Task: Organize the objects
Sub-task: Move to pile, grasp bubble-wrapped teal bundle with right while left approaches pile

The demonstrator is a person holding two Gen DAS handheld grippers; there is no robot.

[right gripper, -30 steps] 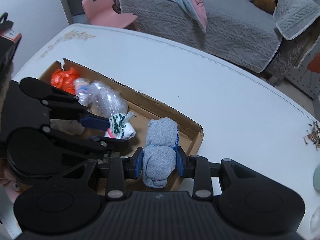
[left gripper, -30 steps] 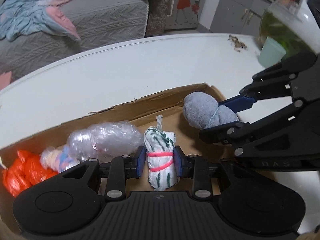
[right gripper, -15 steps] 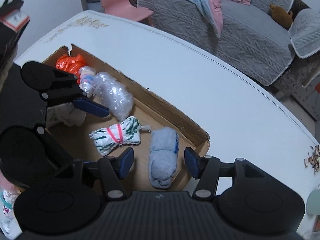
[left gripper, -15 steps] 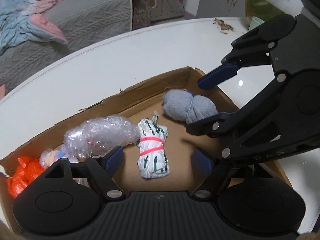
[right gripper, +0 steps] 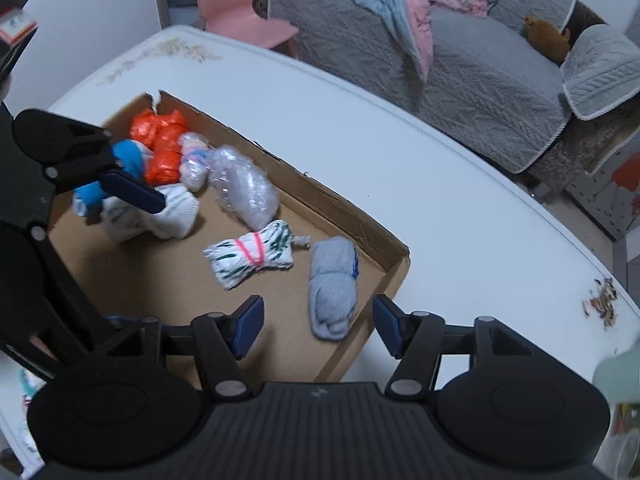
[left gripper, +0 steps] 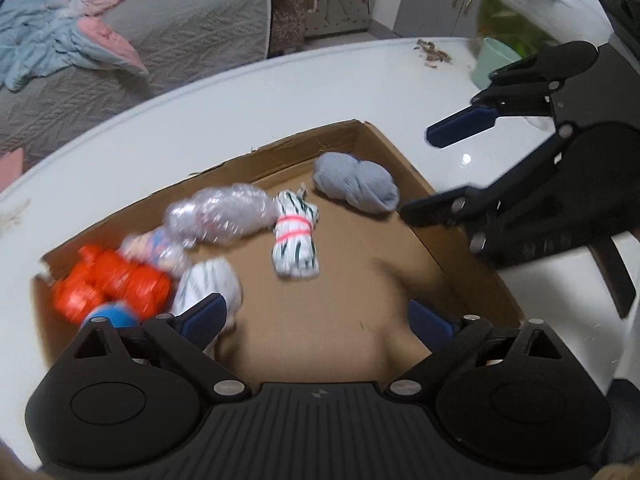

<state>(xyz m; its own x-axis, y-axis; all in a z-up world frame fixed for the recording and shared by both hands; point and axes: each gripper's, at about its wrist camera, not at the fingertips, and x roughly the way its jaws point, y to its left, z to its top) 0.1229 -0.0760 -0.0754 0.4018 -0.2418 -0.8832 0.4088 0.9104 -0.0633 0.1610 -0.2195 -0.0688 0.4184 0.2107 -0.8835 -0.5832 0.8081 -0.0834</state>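
- Step in hand, as judged: release just completed for two bundles inside the cardboard tray (right gripper: 352,224); both now lying loose on the tray floor.
- Left gripper (left gripper: 316,316): jaws just opened wide, nothing between the pads, poised above bare cardboard.
- Right gripper (right gripper: 318,326): jaws just opened partway; grey sock roll (right gripper: 332,286) lying below and between the fingers, pads clear of it on both sides.
- White-and-green bundle (right gripper: 250,258): resting mid-tray, just beside the grey sock roll, not touching it.
- Next move, as judged: lift clear of the tray walls, then fetch any remaining loose item; none plainly identifiable outside the tray.
- Materials and shapes:
  - Tray: corrugated brown cardboard, shallow, low walls, torn rim along the far edge.
  - Grey sock roll: soft knit, oblong, folded into itself, blue mark on one side.
  - White-and-green bundle: cloth or cord, cinched at the waist by a pink rubber band (right gripper: 252,250), knotted tail at one end.
  - Clear plastic bundle (right gripper: 244,188): crinkled, glossy film, oval.
  - Orange plastic bundle (right gripper: 160,148): shiny, crumpled, in the far corner.
  - White knit item (right gripper: 172,216) and blue item (right gripper: 130,158): soft, partly hidden by the left gripper's finger.
- Table (right gripper: 400,148): smooth, white, glossy, rounded edge.
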